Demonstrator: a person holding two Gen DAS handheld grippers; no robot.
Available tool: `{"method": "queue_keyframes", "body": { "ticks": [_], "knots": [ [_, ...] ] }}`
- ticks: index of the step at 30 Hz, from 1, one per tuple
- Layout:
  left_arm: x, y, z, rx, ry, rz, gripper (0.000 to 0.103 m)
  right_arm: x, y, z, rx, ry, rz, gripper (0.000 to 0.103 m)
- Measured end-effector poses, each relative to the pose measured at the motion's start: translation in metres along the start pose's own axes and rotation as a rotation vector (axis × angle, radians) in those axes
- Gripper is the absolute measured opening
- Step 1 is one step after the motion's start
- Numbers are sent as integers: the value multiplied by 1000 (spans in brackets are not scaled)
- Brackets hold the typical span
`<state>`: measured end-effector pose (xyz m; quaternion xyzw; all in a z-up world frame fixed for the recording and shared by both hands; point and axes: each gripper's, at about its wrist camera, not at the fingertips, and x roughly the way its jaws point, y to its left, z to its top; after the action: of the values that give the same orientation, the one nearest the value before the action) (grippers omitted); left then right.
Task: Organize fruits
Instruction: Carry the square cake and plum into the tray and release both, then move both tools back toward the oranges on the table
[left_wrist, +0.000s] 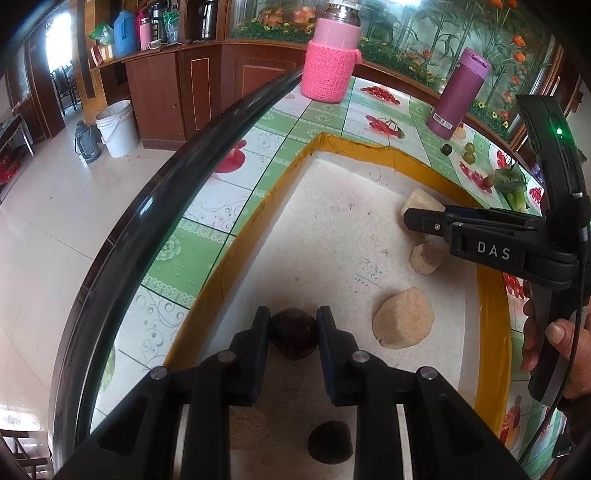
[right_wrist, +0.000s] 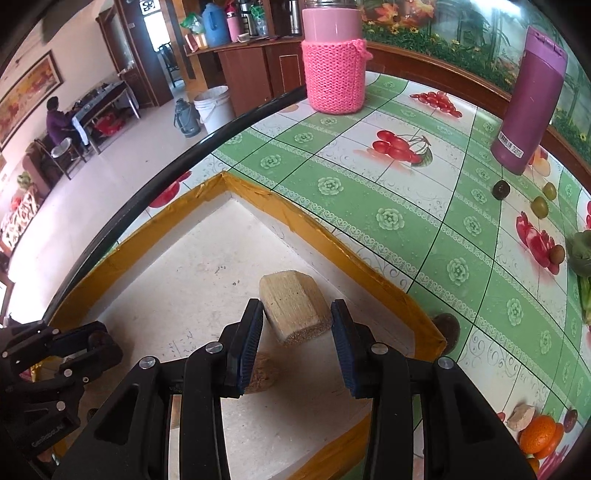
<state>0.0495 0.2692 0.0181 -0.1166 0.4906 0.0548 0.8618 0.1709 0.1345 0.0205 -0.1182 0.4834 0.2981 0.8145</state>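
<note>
My left gripper (left_wrist: 294, 325) is shut on a dark brown round fruit (left_wrist: 293, 338), low over a white board (left_wrist: 332, 229) edged with yellow tape. From the right wrist it shows at the far left (right_wrist: 105, 341). My right gripper (right_wrist: 297, 321) is shut on a tan, fibrous cut chunk (right_wrist: 293, 308) above the same board (right_wrist: 192, 273). In the left wrist view that gripper (left_wrist: 421, 221) reaches in from the right with the chunk (left_wrist: 421, 201) at its tips. Two more tan pieces (left_wrist: 426, 258) (left_wrist: 402, 317) and another dark fruit (left_wrist: 328, 441) lie on the board.
A pink flask in a knitted sleeve (right_wrist: 334, 70) and a purple bottle (right_wrist: 528, 103) stand on the fruit-print tablecloth (right_wrist: 369, 192). Small round fruits (right_wrist: 539, 206), a dark fruit by the tape corner (right_wrist: 448, 328), green leaves (right_wrist: 581, 251) and an orange (right_wrist: 537, 434) lie at the right. The table's black rim (left_wrist: 155, 206) runs on the left.
</note>
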Motion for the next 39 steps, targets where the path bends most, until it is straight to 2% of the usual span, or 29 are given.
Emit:
{"method": "queue_keyframes", "body": {
  "ticks": [7, 10, 15, 19, 24, 29, 34, 39],
  "knots": [
    [0, -3, 1, 9, 9, 17, 33, -2, 0, -2, -3, -4, -14, 41],
    [-1, -5, -2, 14, 12, 21, 39, -6, -2, -5, 7, -6, -11, 41],
    [-12, -9, -6, 23, -21, 52, 61, -20, 2, -14, 9, -12, -8, 45],
    [-22, -8, -10, 20, -34, 56, 64, -34, 6, -25, 5, -30, -15, 45],
    [-39, -11, -19, 27, -68, 74, 74, -61, 7, -43, 24, -81, -10, 55],
    [-54, -19, -27, 44, -89, 79, 77, -87, 6, -64, 46, -117, -25, 68],
    [-65, -31, -32, 57, -105, 77, 82, -107, -8, -90, 94, -120, -43, 72],
    [-76, -53, -36, 80, -121, 39, 85, -124, -34, -130, 165, -96, -81, 75]
  ]
}}
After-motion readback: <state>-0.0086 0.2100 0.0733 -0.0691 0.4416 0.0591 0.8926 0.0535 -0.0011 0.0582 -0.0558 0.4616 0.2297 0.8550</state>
